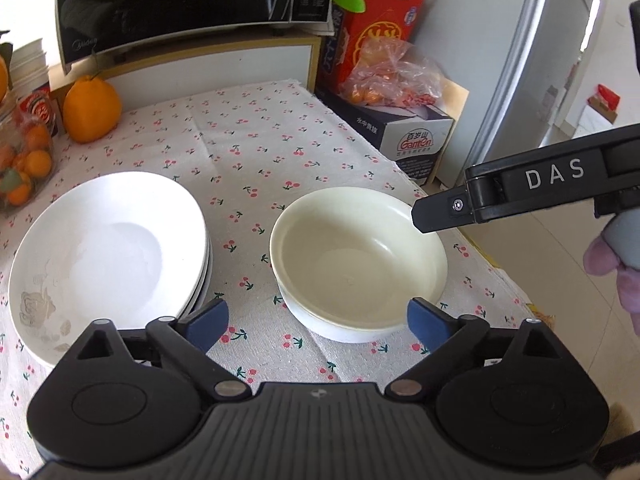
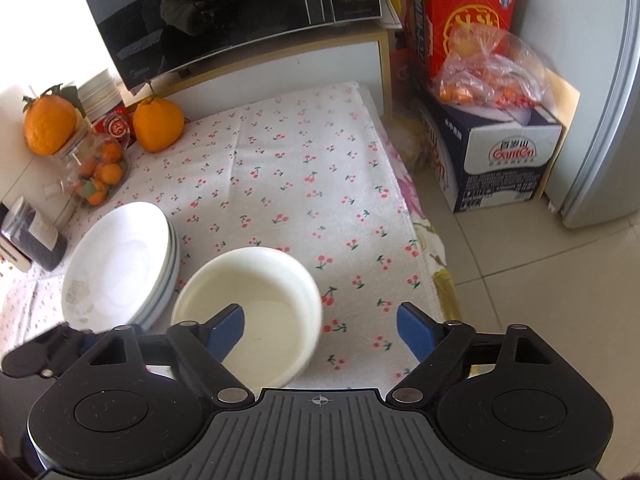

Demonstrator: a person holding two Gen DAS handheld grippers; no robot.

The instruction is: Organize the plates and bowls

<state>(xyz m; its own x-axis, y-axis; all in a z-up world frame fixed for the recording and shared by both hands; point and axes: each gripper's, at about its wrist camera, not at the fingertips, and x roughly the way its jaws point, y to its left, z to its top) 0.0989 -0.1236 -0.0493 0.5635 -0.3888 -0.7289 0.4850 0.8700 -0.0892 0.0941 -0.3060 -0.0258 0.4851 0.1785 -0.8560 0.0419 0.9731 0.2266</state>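
Left wrist view: left gripper (image 1: 318, 326) spread wide, empty, its blue pads flanking the near rim of the cream bowl (image 1: 358, 256) without contact. Plate stack (image 1: 108, 256) sits left on the cherry-print cloth (image 1: 256, 152).

Right wrist view: right gripper (image 2: 320, 330) spread wide, empty; its left finger overlaps the bowl (image 2: 248, 304), contact unclear. Plate stack (image 2: 120, 264) partly hidden.

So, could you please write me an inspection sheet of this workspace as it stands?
Surface: cherry-print cloth over the table, lying flat.
Job's things: stack of white plates at the left; cream bowl apart from it, upright, empty.
Clutter: large orange, jar of small oranges, red tin.
Grippers: left gripper open, holding nothing; right gripper open, one finger over the bowl.
Cables: nothing seen.
Surroundings: microwave, boxes, bagged fruit, fridge.
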